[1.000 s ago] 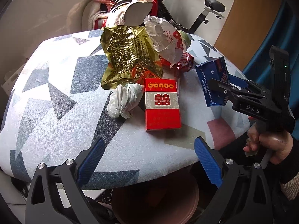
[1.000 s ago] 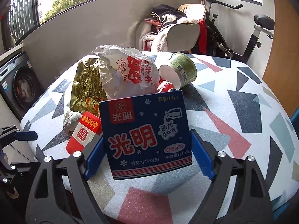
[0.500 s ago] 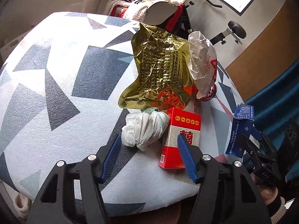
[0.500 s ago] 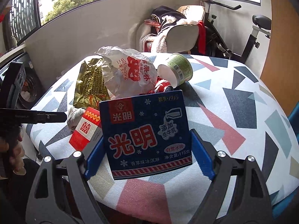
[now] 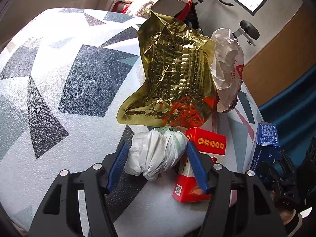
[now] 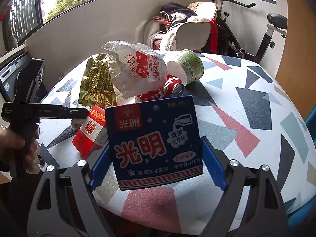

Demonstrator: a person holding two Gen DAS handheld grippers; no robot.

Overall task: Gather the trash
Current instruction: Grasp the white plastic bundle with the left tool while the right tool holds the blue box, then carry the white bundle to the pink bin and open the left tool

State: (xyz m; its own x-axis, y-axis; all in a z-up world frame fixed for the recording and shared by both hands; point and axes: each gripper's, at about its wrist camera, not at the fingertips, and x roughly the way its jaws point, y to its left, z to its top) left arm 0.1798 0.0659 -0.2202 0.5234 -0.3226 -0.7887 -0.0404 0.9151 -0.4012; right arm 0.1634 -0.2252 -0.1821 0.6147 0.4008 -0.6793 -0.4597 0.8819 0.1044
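A crumpled white plastic wad (image 5: 156,154) lies on the patterned table (image 5: 59,79) between the blue pads of my left gripper (image 5: 157,169). Both pads touch its sides, and the jaws are opening slightly. Right beside it stands a red box (image 5: 207,144), with a gold foil bag (image 5: 173,79) behind. My right gripper (image 6: 156,144) is shut on a blue ice-cream box (image 6: 156,142), held upright above the table's near edge. The same box (image 5: 264,144) shows at the right of the left wrist view.
A printed white plastic bag (image 6: 138,69), a red can (image 6: 169,88) and a green tub (image 6: 189,67) lie mid-table. Behind it are a chair heaped with clothes (image 6: 187,29) and an exercise bike (image 6: 266,35). A washing machine (image 6: 11,75) stands at left.
My left gripper has come forward and down onto the white wad, and its wide jaws have narrowed around it. The right gripper and its blue box have not moved.
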